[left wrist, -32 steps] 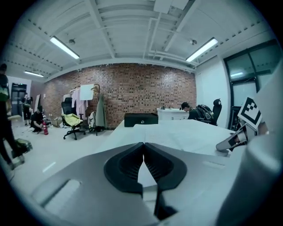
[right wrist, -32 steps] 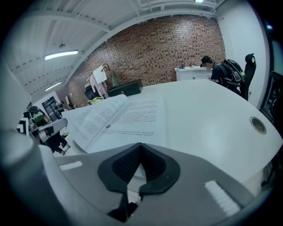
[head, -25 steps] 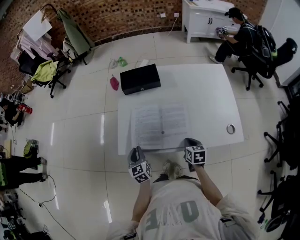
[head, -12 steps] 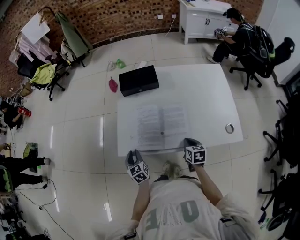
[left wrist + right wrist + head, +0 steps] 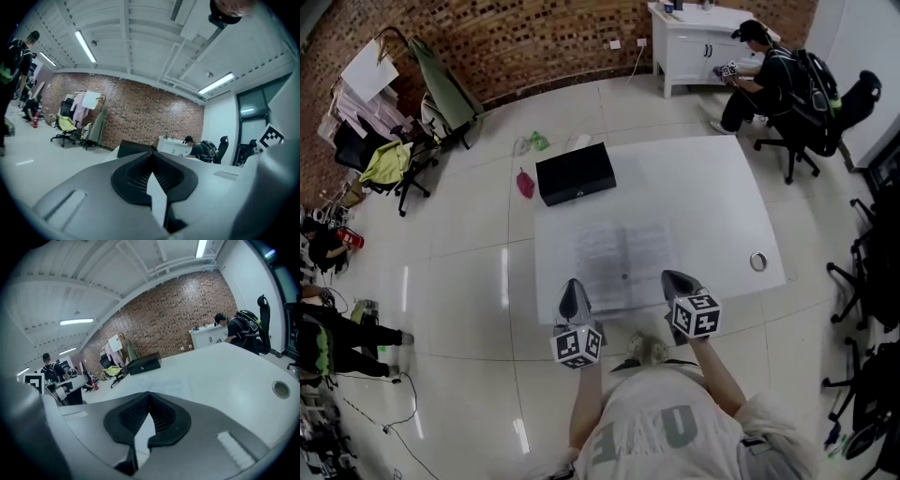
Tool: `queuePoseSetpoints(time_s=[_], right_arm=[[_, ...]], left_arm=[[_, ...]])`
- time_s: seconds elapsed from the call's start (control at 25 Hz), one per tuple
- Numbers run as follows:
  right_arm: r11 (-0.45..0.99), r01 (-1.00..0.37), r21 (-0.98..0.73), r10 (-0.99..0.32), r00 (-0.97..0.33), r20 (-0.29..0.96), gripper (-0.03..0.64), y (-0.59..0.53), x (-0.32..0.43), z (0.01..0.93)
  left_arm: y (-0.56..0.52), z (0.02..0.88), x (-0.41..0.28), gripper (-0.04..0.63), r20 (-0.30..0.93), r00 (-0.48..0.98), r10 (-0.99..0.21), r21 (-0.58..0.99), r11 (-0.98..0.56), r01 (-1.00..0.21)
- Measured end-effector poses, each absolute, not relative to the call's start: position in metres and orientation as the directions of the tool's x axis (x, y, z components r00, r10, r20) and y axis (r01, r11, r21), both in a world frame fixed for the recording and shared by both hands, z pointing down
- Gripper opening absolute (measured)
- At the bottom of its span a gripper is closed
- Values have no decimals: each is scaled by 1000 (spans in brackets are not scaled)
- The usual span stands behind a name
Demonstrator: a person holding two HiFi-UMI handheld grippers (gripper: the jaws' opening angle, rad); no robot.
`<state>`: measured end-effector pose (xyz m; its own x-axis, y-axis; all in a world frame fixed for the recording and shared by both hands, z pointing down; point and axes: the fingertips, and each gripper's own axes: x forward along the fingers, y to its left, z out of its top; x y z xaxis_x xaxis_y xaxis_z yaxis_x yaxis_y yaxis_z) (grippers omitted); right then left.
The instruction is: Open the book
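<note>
- The left tongs (image 5: 573, 287) were closed, their grey jaw tips together with nothing between them. The marker cube hid the hand that held them.
- The right tongs (image 5: 677, 278) were closed and empty too, and their hand was likewise covered.
- The pale paper book (image 5: 623, 255) lay open and flat on the white rectangular table (image 5: 722, 178), just ahead of both tongs and between them.
- In the head view the jaw tips overlapped the book's near corners, and whether they touched it could not be told.
- The book's print was too blurred to read.
- In the left tongs' own view the jaw body hid the book. In the right tongs' view the pages were only a faint patch.
- The black rectangular box (image 5: 575, 172) sat beyond the book, ahead of the left tongs.
- A small round metal ring (image 5: 757, 261) lay well to the right of the right tongs, too small to identify.
- A seated person in dark clothes (image 5: 764, 80) was far beyond the right tongs.
</note>
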<state>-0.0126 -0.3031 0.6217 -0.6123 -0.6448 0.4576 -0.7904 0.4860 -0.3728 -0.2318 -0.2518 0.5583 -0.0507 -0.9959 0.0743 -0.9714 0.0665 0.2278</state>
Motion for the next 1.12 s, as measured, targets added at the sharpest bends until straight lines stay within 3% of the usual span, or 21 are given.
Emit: queuePoseSetpoints(time_s=[0.12, 0.32, 0.68, 0.84, 1.12], right_arm=[[529, -762, -373, -687, -643, 339, 3, -309, -24, 570], [548, -760, -349, -736, -637, 229, 3, -315, -29, 518], [581, -744, -331, -728, -657, 197, 3, -296, -58, 503], [623, -719, -308, -713, -684, 155, 3, -283, -74, 487], [637, -718, -281, -720, -684, 116, 3, -219, -76, 468]], left_arm=[[-273, 513, -201, 18, -32, 56, -998, 178, -60, -982], [-301, 489, -171, 18, -74, 190, -979, 106, -197, -975], [-290, 441, -165, 18, -152, 313, -937, 41, -323, -946], [-276, 415, -170, 18, -226, 313, -923, 137, -348, -928], [-213, 415, -152, 18, -237, 368, -899, 122, -404, -907]])
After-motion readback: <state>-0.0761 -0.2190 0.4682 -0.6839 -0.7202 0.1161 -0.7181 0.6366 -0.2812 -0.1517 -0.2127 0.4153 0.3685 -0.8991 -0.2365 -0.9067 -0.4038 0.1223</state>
